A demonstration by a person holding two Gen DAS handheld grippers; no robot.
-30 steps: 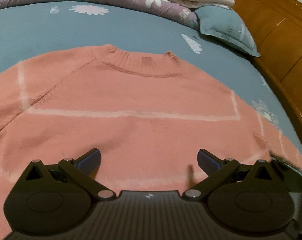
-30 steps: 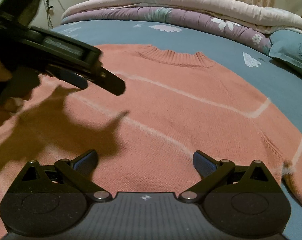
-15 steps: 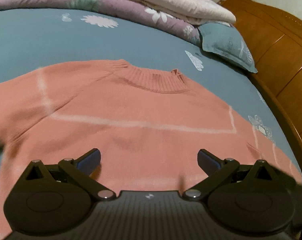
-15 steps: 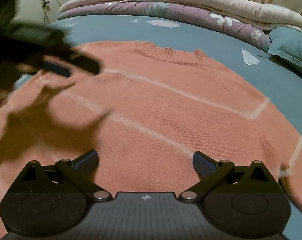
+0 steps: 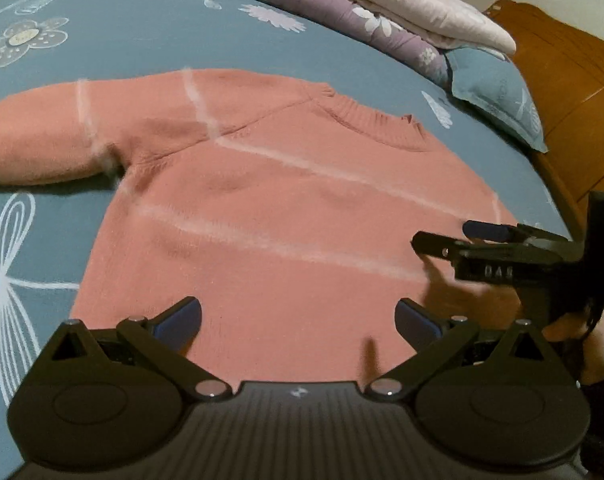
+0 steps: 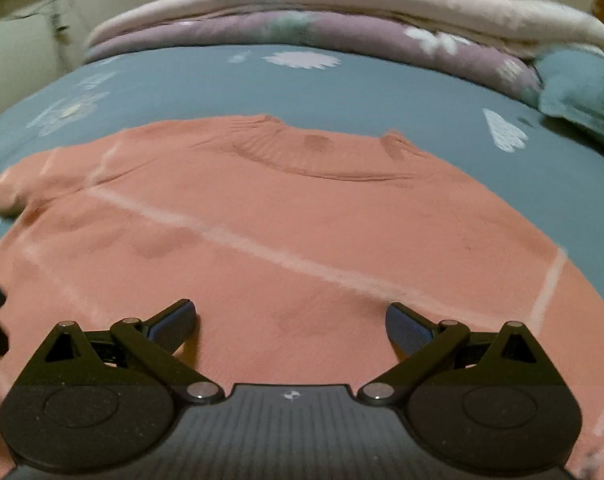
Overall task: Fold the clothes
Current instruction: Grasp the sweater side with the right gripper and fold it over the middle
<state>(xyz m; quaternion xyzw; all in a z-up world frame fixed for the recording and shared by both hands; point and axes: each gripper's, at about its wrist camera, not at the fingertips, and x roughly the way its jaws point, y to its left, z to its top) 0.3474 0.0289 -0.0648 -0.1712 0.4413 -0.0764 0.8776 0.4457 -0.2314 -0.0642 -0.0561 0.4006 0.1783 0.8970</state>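
A home bedroom: floral bedsheet [image 5: 150, 40], stacked quilts [image 6: 341, 12] (folded), wooden headboard [image 5: 573, 92].

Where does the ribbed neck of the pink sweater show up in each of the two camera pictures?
Left wrist view: the collar sits upper right of centre, above the open left hand-held gripper.
Right wrist view: the collar sits upper centre, above the open right hand-held gripper.
Shared landmark: the folded purple quilt behind it.

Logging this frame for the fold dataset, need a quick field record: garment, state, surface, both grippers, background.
garment: salmon knit sweater with pale stripes
state: laid flat, unfolded, collar away from the cameras
surface: blue floral bedsheet
left gripper: open, empty, over the hem
right gripper: open, empty, over the body
background: folded quilts, blue pillow, wooden headboard
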